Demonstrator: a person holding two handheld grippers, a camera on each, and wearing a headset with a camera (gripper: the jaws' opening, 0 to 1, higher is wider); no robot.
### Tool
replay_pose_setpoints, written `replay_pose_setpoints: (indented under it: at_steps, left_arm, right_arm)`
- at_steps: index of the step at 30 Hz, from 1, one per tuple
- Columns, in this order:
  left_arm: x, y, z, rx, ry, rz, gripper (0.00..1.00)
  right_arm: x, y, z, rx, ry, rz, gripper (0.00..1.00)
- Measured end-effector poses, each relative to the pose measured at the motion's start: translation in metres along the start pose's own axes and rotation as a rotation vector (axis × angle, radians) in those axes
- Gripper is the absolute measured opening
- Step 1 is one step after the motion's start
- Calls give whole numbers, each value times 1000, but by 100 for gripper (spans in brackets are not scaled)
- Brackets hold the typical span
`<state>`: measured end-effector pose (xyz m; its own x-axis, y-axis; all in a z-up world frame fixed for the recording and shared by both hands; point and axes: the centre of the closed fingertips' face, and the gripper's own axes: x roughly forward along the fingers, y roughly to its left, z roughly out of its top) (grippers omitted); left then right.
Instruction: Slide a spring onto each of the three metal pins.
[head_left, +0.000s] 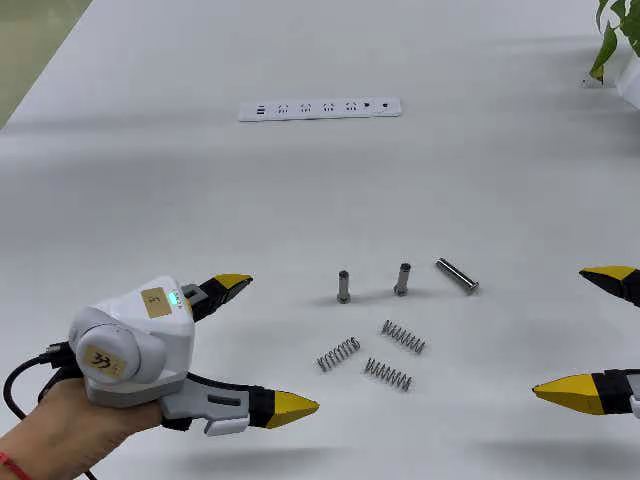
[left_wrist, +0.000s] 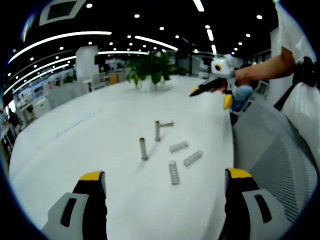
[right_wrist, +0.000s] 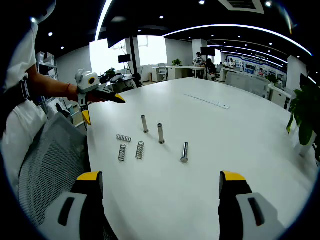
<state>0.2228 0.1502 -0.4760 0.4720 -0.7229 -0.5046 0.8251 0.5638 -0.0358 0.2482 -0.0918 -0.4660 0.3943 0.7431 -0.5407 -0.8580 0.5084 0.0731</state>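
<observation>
- Left tool (head_left: 278, 343): yellow-tipped jaws spread wide with nothing between them; held in a hand (head_left: 60, 425) at the near left of the white tabletop (head_left: 200, 200).
- Right tool (head_left: 562, 331): jaws equally wide apart and empty, at the near right edge of the head view.
- Pins, three, metal, in a row between the two tools: left pin (head_left: 344, 286) and middle pin (head_left: 403, 279) stand upright; right pin (head_left: 457, 276) lies on its side.
- Springs, three, just in front of the pins: left spring (head_left: 338, 353), upper spring (head_left: 403, 337), lower spring (head_left: 387, 374); each lies loose on the tabletop, clear of the pins and of one another.
- Power strip (head_left: 320, 108): white, far across the tabletop, well apart from the pins.
- Plant (head_left: 612, 35): green leaves at the far right corner.
</observation>
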Motion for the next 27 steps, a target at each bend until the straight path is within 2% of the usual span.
replay_pose_setpoints:
  at_steps: [27]
  left_arm:
    - [3,-1,-1,-8,-1,-11,100]
  right_arm:
    - [3,-3,1,-3,16,9,97]
